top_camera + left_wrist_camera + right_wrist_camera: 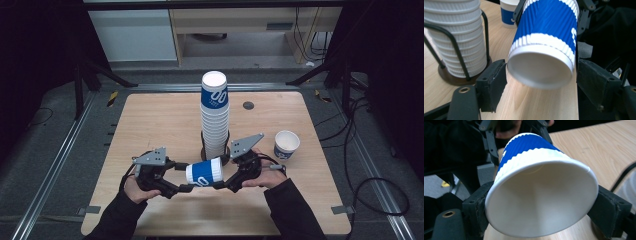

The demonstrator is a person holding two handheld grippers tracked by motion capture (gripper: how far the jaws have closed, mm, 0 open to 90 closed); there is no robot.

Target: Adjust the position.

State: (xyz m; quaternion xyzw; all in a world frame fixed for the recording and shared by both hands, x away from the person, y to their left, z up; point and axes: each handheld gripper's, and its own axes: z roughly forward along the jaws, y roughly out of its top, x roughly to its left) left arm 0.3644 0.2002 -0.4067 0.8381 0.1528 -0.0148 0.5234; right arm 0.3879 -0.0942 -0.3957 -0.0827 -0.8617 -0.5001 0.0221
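in front of the cup stack (215,117), the blue cup (204,173) lay sideways between both tools, right tool (226,183) squeezing its rim, left tool (181,189) loose around its base.

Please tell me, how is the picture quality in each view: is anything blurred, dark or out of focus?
High view: table well lit, surroundings dark, slightly soft. Left gripper view: cup near the lens, its base a little blurred; cup stack bright, ridges washed out. Right gripper view: cup rim fairly sharp, the dark background behind it out of focus.
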